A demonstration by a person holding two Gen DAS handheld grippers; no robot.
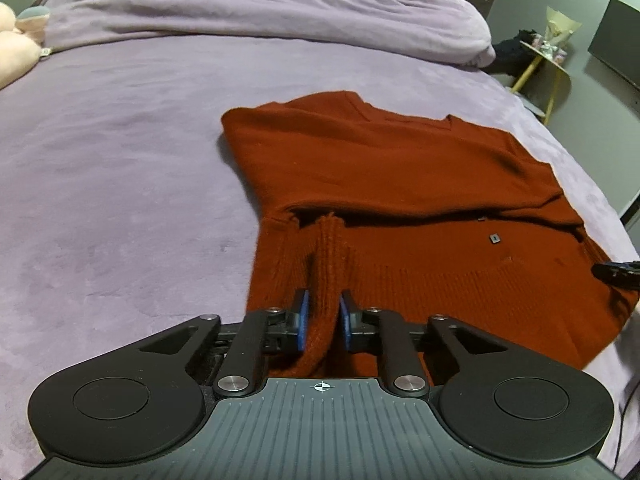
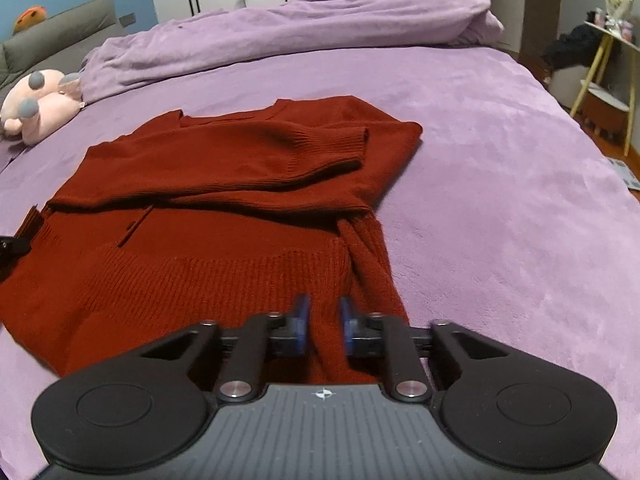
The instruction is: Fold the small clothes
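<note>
I am pinching the ribbed hem of the red sweater (image 1: 384, 168) in my left claw (image 1: 323, 322) and my right claw (image 2: 323, 320), both nearly closed on bunched knit. Beyond, the sweater is lying on the purple bed (image 1: 120, 140), sleeves folded across; its near edge is hiding under my claws.

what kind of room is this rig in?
Almost certainly a bedroom: the red sweater lies on a bed with a purple sheet, a bunched duvet at the far side, a plush toy by the padded headboard, and wardrobe doors behind.
</note>
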